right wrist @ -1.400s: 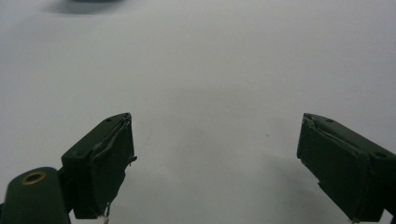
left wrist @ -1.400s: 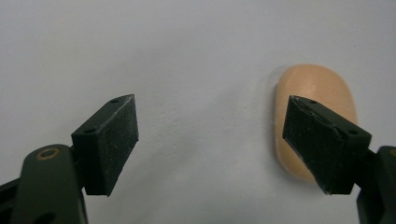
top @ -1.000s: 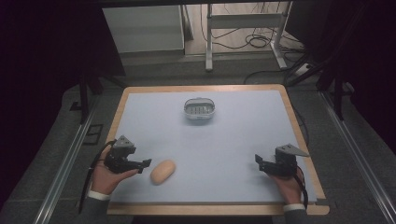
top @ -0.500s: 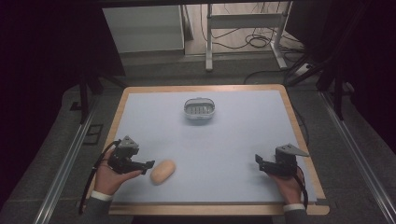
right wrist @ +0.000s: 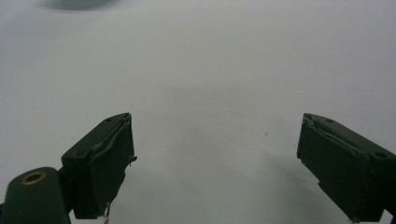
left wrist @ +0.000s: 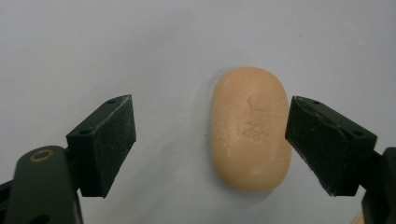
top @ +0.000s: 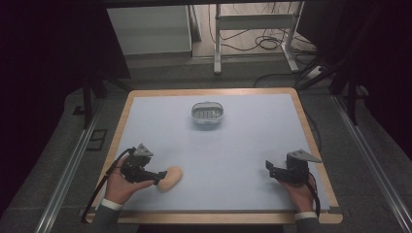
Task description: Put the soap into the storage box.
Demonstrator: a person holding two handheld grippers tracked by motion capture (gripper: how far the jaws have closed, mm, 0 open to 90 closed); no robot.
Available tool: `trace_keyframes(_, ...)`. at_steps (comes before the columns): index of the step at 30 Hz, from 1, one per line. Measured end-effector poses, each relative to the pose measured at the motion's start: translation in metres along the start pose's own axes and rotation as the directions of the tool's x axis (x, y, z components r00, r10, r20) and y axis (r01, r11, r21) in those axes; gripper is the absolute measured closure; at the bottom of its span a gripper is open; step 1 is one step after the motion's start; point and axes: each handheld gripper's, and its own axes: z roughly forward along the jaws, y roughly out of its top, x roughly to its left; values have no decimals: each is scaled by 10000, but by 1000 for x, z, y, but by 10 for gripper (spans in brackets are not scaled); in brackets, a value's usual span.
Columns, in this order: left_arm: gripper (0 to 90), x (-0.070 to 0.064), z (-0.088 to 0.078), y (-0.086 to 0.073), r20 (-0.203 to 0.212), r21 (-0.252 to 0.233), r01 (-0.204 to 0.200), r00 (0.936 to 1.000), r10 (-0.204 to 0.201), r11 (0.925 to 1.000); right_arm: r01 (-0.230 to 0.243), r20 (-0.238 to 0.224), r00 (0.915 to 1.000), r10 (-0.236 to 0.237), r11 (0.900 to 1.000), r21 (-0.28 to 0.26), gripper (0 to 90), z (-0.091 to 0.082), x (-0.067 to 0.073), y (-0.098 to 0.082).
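High view: fixed camera above the near edge, facing forward and down, taking in the whole table (top: 145,111) and the floor beyond. Left gripper view: rides the left hand-held gripper (left wrist: 210,140), close above the table, looking along its jaws at the soap bar (left wrist: 249,127), which the high view shares. Right gripper view: rides the right hand-held gripper (right wrist: 215,163), low over bare tabletop.

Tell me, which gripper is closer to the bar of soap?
Left. The left gripper has its open jaws around the bar of soap, which lies off-centre toward one jaw. The right gripper is open and far across the table, with nothing between its jaws.
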Motion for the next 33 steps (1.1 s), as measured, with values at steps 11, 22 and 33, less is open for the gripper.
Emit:
trace_keyframes(11,157,-12,14,3,128,533,-202,9997,196,9984,-4,-1,10000,4,10000,2,110,0,0,0)
trace_keyframes(22,154,-20,27,3,322,978,-286,9992,255,9948,-12,-13,10000,12,10000,10,110,0,0,0)
trace_keyframes(33,170,-24,37,3,124,1293,-244,9997,229,9913,-18,-7,10000,18,10000,20,110,0,0,0)
